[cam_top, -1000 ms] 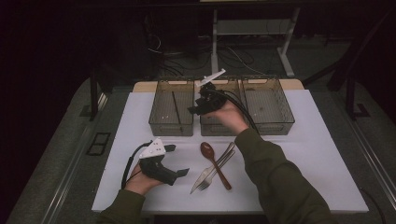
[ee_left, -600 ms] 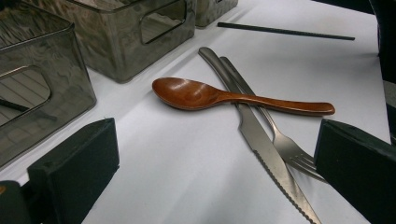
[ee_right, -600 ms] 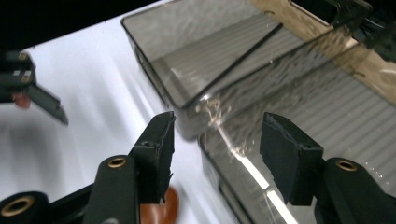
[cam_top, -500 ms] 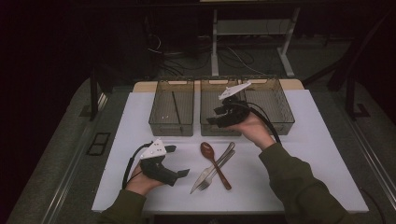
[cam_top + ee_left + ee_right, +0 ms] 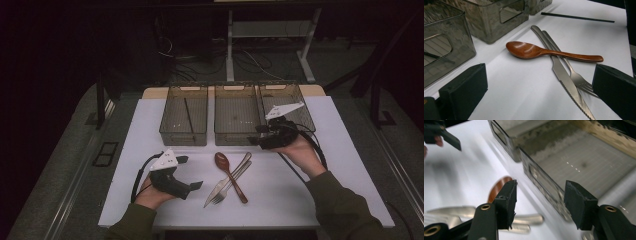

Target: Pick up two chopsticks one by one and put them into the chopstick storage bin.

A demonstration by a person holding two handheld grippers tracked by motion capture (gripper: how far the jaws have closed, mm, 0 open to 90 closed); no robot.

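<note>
The white-topped bench (image 5: 300, 200) spans the middle of the high view. Three smoky translucent plastic bins (image 5: 184, 120) line its upper centre, a thin dark stick inside the left one. Low centre lie a glossy brown wooden spoon (image 5: 227, 169), crossing a steel serrated knife (image 5: 564, 80) and steel fork (image 5: 576, 78). The left gripper (image 5: 186, 174), lower left, and right gripper (image 5: 259, 135), at the middle bin's front, both gape, holding nothing.

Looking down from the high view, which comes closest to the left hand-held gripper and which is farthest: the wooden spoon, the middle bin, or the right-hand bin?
From the left hand-held gripper, near the table's front left:
1. Wooden spoon, just to its right, crossed over the knife and fork.
2. Middle bin, farther back, at the table's centre.
3. Right-hand bin, back right, beside the other hand-held gripper.
</note>
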